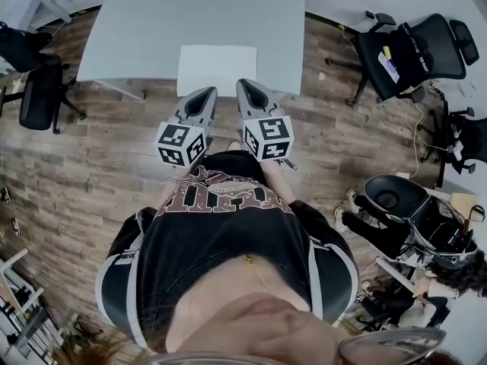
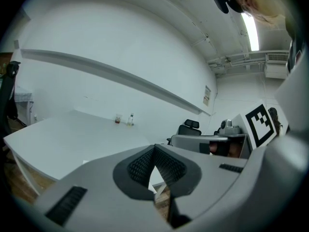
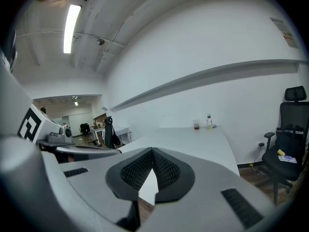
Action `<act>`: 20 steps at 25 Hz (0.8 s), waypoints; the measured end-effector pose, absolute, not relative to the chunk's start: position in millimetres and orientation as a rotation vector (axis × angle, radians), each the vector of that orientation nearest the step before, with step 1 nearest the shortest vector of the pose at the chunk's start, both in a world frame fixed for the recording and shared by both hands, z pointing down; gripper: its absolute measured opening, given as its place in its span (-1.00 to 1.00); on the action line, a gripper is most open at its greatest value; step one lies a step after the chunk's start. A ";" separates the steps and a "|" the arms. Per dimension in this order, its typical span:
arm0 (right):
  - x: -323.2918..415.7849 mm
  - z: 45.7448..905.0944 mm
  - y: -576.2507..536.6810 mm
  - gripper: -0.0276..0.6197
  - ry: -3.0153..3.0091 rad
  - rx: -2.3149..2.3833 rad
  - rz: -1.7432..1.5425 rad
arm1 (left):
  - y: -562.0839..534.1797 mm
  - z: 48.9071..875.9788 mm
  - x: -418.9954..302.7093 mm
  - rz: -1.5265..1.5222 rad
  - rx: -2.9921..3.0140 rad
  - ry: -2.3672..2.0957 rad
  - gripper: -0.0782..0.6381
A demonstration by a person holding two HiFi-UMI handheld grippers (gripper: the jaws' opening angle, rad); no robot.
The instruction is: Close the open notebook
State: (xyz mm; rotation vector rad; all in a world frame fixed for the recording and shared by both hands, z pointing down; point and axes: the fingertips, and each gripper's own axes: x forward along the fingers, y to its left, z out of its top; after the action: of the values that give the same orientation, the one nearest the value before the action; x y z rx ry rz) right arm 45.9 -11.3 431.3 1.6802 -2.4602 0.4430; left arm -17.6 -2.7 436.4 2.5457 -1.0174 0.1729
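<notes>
The notebook point(image 1: 217, 68) lies flat as a white rectangle near the front edge of the grey table point(image 1: 137, 29). My left gripper point(image 1: 204, 96) and right gripper point(image 1: 246, 88) are held side by side just short of that edge, both pointing at the notebook and not touching it. Each is shut with nothing between its fingers. In the left gripper view the shut left gripper point(image 2: 154, 150) fills the foreground, with a sliver of white notebook point(image 2: 156, 179) showing below the tips. In the right gripper view the right gripper point(image 3: 152, 151) looks the same, over a white patch point(image 3: 147, 187).
Black office chairs stand at the right point(image 1: 411, 52) and the left point(image 1: 38, 90) of the table on a wood floor. A cart with gear point(image 1: 426, 226) is at the right. A small bottle and a cup point(image 3: 203, 123) stand at the table's far end.
</notes>
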 end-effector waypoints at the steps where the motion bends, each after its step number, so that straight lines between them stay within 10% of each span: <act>1: 50.9 431.8 -13.5 -0.86 -2.461 1.678 0.447 | -5.8 436.7 -13.1 0.173 2.542 -1.023 -0.65; 20: 84.7 454.2 -33.8 -0.86 -2.462 1.572 0.481 | -25.9 455.5 -11.6 0.216 2.427 -1.215 -0.65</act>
State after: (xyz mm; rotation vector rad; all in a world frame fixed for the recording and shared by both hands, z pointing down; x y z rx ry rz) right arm 84.7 -33.8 454.2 1.5725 -2.4625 0.4813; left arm -11.6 -25.9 455.5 2.4270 -1.2147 0.2163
